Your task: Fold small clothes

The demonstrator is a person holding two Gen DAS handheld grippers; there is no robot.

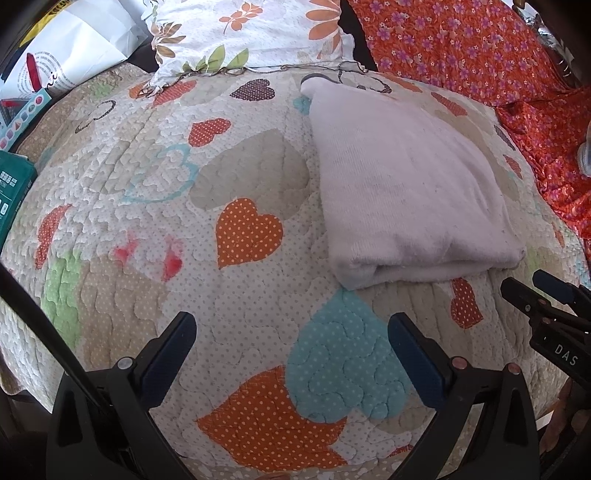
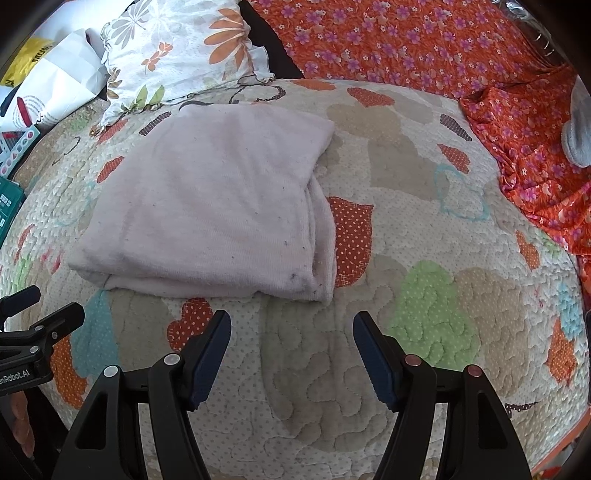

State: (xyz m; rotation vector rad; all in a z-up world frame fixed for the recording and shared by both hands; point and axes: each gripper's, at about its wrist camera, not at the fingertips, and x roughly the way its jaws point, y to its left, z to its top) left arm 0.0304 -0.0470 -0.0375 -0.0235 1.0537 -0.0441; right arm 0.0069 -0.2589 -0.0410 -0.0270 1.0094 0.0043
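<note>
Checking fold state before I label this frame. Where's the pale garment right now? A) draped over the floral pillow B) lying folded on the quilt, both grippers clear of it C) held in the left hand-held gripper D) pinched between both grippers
B: the pale garment lies folded flat on the heart-patterned quilt, while the right hand-held gripper and left hand-held gripper stand open and empty short of its near edge.

Heart-print quilt (image 1: 147, 177) w/ floral pillow (image 1: 236, 33), daylit.

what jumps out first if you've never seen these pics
A folded pale pink cloth lies in the middle of a quilt patterned with dotted hearts. Behind it sit a floral pillow at the back left and an orange flowered fabric at the back right. Both hand-held grippers, left and right, stand open, empty, near the cloth's front edge.
</note>
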